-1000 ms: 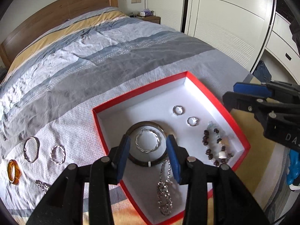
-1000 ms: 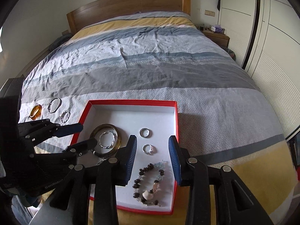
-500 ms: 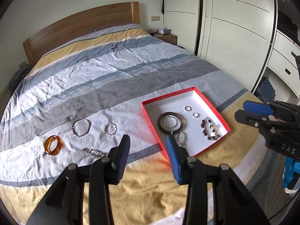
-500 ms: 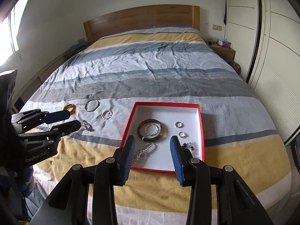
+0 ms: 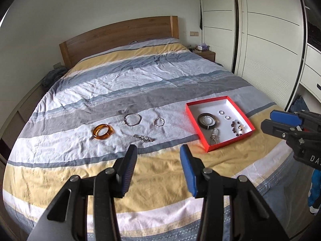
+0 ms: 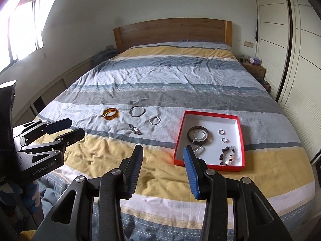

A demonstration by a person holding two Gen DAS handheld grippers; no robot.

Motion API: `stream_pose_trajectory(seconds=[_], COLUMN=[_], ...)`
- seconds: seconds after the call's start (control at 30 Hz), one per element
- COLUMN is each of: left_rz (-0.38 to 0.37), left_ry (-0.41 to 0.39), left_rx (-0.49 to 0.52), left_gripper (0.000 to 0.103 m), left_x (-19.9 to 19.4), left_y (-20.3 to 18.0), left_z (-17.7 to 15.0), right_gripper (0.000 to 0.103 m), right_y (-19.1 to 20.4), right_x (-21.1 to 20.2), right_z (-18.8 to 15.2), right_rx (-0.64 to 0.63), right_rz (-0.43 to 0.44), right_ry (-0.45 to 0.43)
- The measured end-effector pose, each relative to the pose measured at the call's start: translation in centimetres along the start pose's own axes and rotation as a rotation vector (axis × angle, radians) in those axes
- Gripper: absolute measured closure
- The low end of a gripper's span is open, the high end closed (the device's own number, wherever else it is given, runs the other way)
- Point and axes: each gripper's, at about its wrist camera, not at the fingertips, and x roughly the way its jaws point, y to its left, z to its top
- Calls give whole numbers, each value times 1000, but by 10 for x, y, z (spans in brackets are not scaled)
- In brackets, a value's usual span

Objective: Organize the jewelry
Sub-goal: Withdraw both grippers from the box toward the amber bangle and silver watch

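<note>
A red box [image 5: 207,103] [image 6: 180,134] with a white inside lies on the bed and holds a dark bangle [image 5: 207,119] [image 6: 199,136], two small rings, a bead bracelet [image 6: 227,155] and a chain. On the cover to its left lie an amber bangle [image 5: 103,131] [image 6: 111,113], a thin silver bangle [image 5: 132,119] [image 6: 137,111], a twisted silver ring [image 5: 158,122] [image 6: 154,120] and a crumpled chain [image 5: 144,138] [image 6: 134,129]. My left gripper [image 5: 158,156] [image 6: 64,129] and right gripper [image 6: 163,156] [image 5: 280,120] are open, empty, held back above the bed's foot.
The striped bed cover [image 5: 140,84] runs to a wooden headboard [image 5: 120,36]. White wardrobe doors [image 5: 260,40] stand along the right. A bedside table [image 6: 253,68] is at the back right. A window [image 6: 22,26] is on the left wall.
Both grippers have pulled back and up from the red box. The box and the loose jewelry now look smaller and farther away. Nothing on the bed has moved.
</note>
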Motion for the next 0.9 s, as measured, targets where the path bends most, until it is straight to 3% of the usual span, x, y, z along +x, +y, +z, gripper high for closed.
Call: stream_pose_trajectory(seconds=[0.23,0.43,0.9], left_rz=[33,48,109], left_ry=[-43,-55,22], left_rx=[-27,-108,-200], left_gripper=[61,61,61], left_x=[-31,-39,9], left_y=[25,62,118], left_z=[-26,-41,-62], right_gripper=[61,61,61], right_y=[37,54,72], right_x=[-17,-14,57], right_z=[-6,-2,-1], right_rx=[-47,-77,-92], right_rz=[33,43,109], right_ry=[-11,-10,69])
